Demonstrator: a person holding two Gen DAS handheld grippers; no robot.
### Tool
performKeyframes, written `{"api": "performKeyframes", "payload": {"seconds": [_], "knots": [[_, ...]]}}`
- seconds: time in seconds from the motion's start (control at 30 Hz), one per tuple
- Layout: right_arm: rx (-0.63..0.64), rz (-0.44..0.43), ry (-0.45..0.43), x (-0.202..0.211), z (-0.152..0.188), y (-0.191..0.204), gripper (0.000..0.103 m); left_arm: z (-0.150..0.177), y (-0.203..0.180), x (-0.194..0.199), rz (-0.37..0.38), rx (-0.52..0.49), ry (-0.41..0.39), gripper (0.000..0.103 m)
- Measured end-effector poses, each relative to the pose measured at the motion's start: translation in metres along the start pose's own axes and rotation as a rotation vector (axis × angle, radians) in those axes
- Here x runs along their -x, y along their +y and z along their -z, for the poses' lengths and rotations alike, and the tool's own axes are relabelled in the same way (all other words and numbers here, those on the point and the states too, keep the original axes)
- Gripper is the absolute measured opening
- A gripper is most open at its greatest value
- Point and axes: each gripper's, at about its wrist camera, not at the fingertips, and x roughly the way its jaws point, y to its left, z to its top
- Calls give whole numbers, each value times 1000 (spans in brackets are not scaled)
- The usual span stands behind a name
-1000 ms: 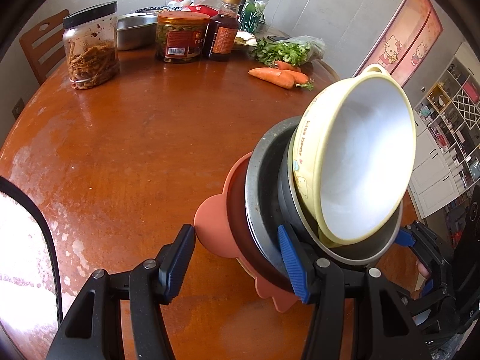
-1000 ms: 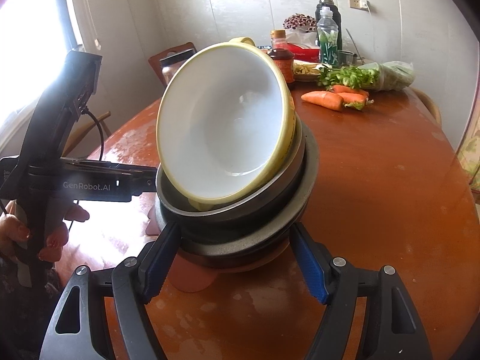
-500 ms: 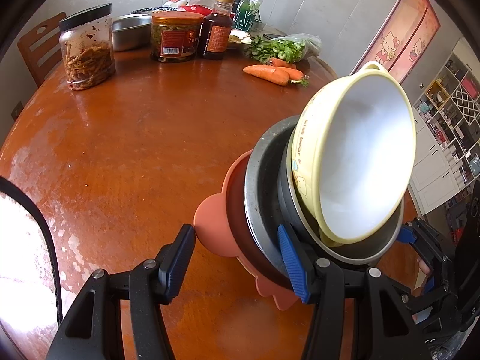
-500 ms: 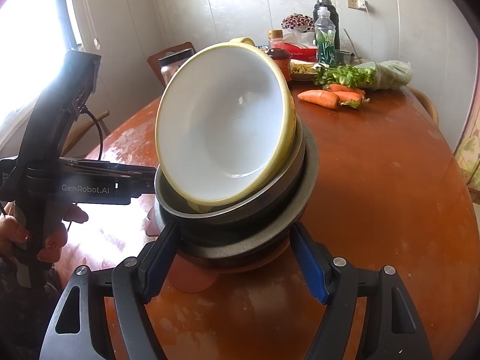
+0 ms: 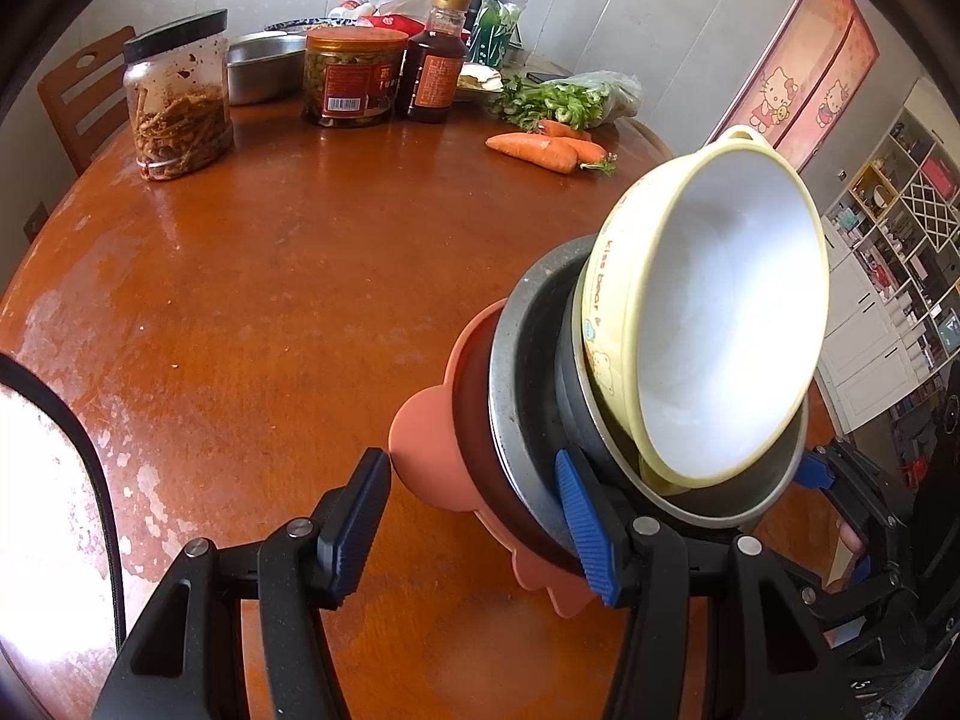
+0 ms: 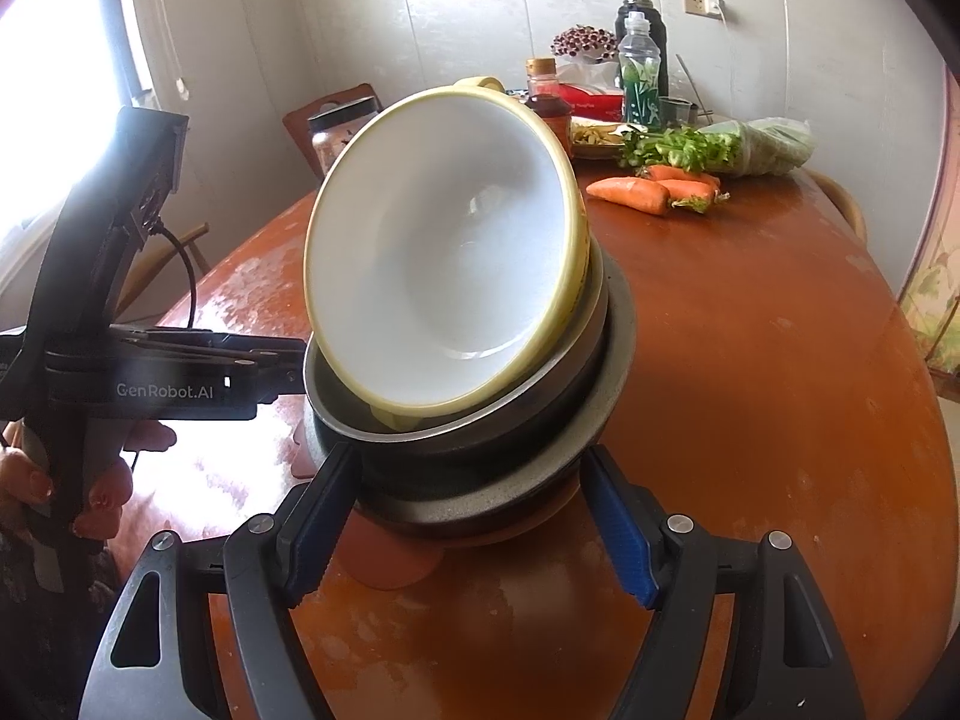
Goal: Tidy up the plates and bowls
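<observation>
Holding: left tool (image 5: 474, 516) and right tool (image 6: 465, 516) both clamp the tilted stack's (image 6: 480, 468) edges.
Top: yellow bowl (image 6: 444, 252).
Base: tabletop (image 5: 270, 276).

A glossy reddish-brown wooden tabletop (image 5: 252, 300), its varnish worn pale in patches. A yellow plastic bowl (image 6: 444, 252) with a smooth, shiny white inside sits in a dull grey metal bowl (image 5: 720, 504), on a speckled matt metal dish (image 6: 606, 420) and a matt terracotta plastic plate (image 5: 432, 450). The tongs' blue pads (image 5: 585, 528) are ribbed.
</observation>
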Motion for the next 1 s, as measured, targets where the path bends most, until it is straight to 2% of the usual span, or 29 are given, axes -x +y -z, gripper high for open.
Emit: {"api": "performKeyframes", "payload": {"seconds": [0.67,1.0], "knots": [[7,31,-31,11,6,13,77,11,1,15,-58,-10,-38,63],[0,45,-78,29,15,16,77,24,5,44,-89,8,-93,67]]}}
